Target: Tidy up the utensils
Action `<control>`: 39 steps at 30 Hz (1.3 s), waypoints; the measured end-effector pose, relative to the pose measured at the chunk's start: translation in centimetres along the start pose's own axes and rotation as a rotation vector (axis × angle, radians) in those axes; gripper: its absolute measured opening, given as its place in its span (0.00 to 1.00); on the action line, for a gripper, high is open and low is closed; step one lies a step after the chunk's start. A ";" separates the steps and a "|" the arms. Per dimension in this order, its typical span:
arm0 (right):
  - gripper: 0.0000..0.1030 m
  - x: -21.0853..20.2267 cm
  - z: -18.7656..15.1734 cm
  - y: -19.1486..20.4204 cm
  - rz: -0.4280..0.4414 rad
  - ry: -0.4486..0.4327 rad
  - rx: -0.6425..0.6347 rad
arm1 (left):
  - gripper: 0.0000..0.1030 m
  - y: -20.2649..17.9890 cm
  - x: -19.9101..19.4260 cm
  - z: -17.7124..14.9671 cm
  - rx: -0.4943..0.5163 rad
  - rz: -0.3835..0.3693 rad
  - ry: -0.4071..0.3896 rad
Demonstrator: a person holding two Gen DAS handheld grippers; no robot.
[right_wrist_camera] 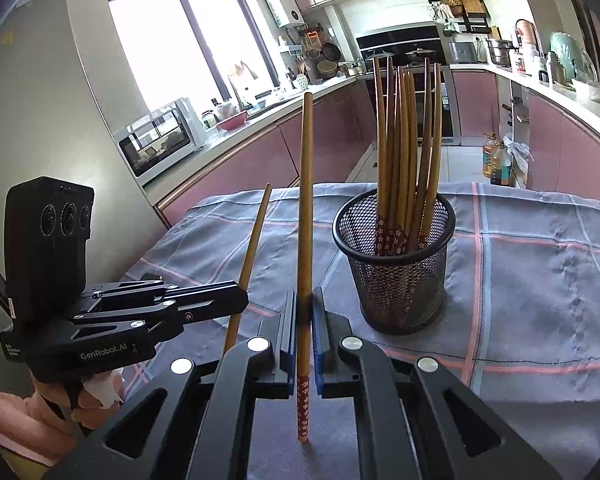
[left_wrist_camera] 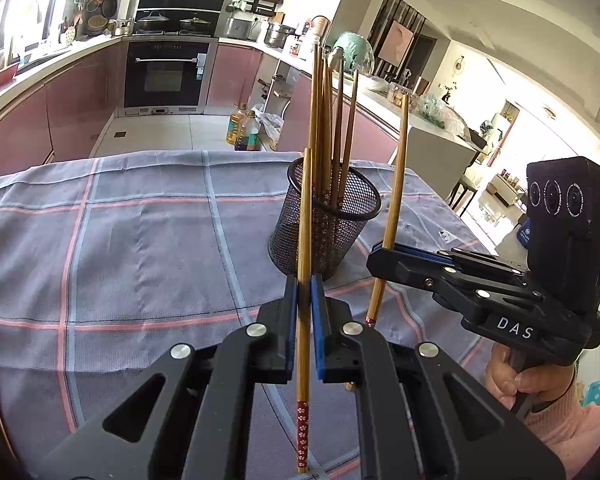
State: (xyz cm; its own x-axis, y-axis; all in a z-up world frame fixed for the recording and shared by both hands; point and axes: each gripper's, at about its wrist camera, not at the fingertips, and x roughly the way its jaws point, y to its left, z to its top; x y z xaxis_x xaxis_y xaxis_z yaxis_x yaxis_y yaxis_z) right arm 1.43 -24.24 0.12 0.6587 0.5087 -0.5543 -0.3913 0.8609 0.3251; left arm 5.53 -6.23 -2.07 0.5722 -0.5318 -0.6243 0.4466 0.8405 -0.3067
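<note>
Gripping one wooden chopstick (left_wrist_camera: 303, 288) between the blue pads of the left gripper (left_wrist_camera: 304, 280), jaws clamped tight on its shaft, red flower-patterned end pointing down toward the camera. Holding a second chopstick (right_wrist_camera: 305, 240) the same way in the right gripper (right_wrist_camera: 305, 300), jaws pressed shut on it, upright, patterned end lowest. Standing just beyond both grippers on the checked grey tablecloth (left_wrist_camera: 140, 240): a black mesh holder (right_wrist_camera: 396, 264), upright, with a bundle of matching chopsticks (right_wrist_camera: 400, 140) leaning inside it, patterned ends at the bottom. Seen from the left wrist, the right gripper (left_wrist_camera: 380, 254) sits to the right of the holder, near it, with its chopstick (left_wrist_camera: 394, 184) rising slightly tilted. Seen from the right wrist, the left gripper (right_wrist_camera: 240, 298) lies to the left, well short of the holder, its chopstick (right_wrist_camera: 254, 236) slanting. Showing at the frame edge, a hand (left_wrist_camera: 516, 376) in a pink sleeve on the right gripper's handle.
</note>
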 end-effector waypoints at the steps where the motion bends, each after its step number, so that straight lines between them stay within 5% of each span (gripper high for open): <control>1: 0.06 -0.1 0.0 0.0 0.000 -0.002 -0.001 | 0.07 0.0 0.0 0.0 0.000 0.000 -0.001; 39: 0.06 -2.5 2.0 -0.6 -0.017 -0.084 -0.025 | 0.07 -0.8 -0.9 1.7 0.004 -0.024 -0.052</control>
State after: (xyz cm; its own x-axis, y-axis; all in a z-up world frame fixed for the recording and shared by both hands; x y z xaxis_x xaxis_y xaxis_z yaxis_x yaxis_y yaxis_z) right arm 1.33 -25.98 2.83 0.7163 0.4937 -0.4930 -0.3951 0.8694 0.2966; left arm 5.78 -6.62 -0.04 0.5960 -0.5566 -0.5788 0.4632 0.8271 -0.3185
